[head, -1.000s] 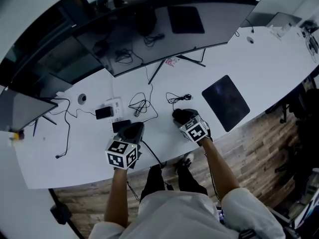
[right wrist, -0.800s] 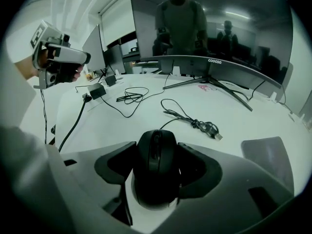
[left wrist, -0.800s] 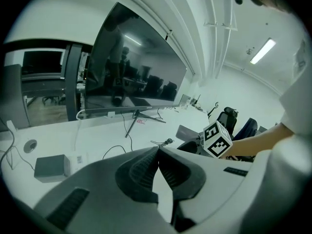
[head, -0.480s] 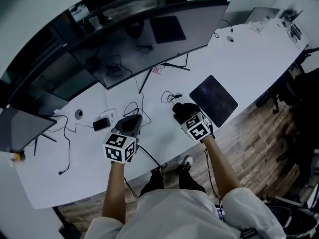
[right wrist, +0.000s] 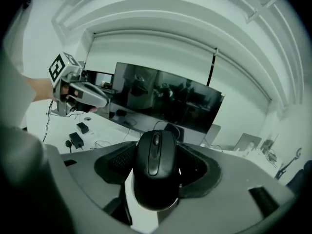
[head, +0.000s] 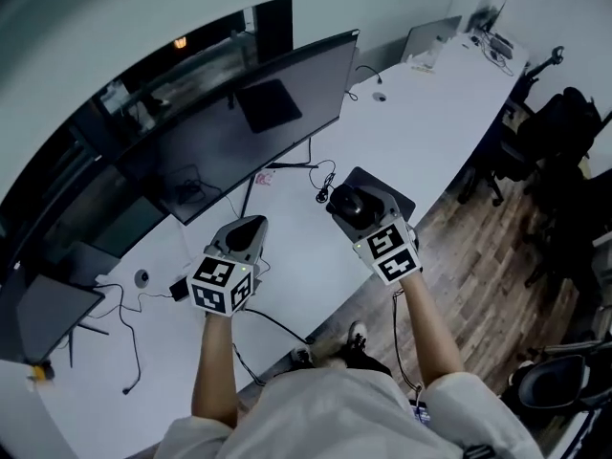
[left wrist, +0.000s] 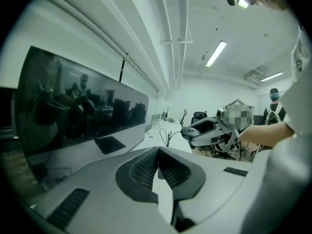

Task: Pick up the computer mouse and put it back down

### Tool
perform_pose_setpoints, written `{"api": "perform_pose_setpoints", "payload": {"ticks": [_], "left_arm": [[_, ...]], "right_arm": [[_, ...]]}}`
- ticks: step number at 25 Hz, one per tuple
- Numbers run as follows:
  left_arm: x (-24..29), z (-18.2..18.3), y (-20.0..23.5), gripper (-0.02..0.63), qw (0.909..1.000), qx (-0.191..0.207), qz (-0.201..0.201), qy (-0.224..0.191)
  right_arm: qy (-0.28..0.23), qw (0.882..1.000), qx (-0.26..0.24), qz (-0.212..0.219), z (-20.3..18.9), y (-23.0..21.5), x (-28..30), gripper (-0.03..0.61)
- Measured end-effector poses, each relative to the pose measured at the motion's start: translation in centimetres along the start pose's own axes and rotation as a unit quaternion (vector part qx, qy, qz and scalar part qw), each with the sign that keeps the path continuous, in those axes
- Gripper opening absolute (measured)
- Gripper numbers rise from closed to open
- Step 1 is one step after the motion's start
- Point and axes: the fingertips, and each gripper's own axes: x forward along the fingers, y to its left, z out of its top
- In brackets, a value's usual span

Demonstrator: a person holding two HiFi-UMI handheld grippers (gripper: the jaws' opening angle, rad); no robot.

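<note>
A black computer mouse (right wrist: 156, 165) sits between the pads of my right gripper (right wrist: 156, 156), which is shut on its sides and holds it nose forward. In the head view the mouse (head: 348, 202) hangs well above the white desk (head: 421, 113), over the near corner of a dark mouse pad (head: 387, 195). Its thin cable (head: 326, 174) trails down to the desk. My left gripper (head: 246, 229) is raised to the left of it, shut with nothing between its pads (left wrist: 146, 167). The left gripper view shows the held mouse (left wrist: 191, 129) off to the right.
A wide curved monitor (head: 239, 122) on a stand fills the back of the desk. Small black adapters and loose cables (head: 177, 288) lie at the left. A laptop (head: 426, 38) sits at the far end. Office chairs (head: 550, 122) stand on the wooden floor to the right.
Both grippers have risen well above the desk. The right one has carried the mouse up and to the right, over the mouse pad. The left stays shut.
</note>
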Motion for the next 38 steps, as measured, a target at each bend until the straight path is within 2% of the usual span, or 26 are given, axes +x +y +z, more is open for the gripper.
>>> {"api": "perform_pose_setpoints", "payload": {"ticks": [7,12,18,24,28,34,38], "left_arm": [[0.9,4.3,-2.9,0.015,0.9970,0.039,-0.055,-0.038],[1.0,5.6,-5.2,0.015,0.9937,0.057,-0.080,-0.054],[1.0,6.8,-5.9,0.015,0.9921,0.060,-0.087,-0.067],[2.9,6.3,-6.5,0.015,0.9923,0.064,-0.089,-0.059],[5.2,6.0,-6.6,0.015,0.9936,0.064,-0.080,-0.046],[10.2,4.5,-6.6,0.015,0.9965,0.057,-0.059,-0.017],[14.5,2.5,-6.0,0.015,0.9977,0.052,-0.040,0.014]], "right_arm": [[-0.026,0.993,0.043,-0.106,3.4,-3.7,-7.7,0.276],[-0.025,0.987,0.052,-0.151,2.7,-4.5,-12.4,0.277],[-0.027,0.981,0.071,-0.181,2.4,-5.1,-15.1,0.278],[-0.023,0.979,0.085,-0.185,0.8,-6.6,-15.1,0.278],[-0.016,0.980,0.094,-0.173,-1.0,-8.5,-13.6,0.278],[0.009,0.984,0.105,-0.143,-5.2,-12.6,-9.2,0.278],[0.028,0.985,0.121,-0.119,-9.4,-15.8,-5.1,0.277]]}}
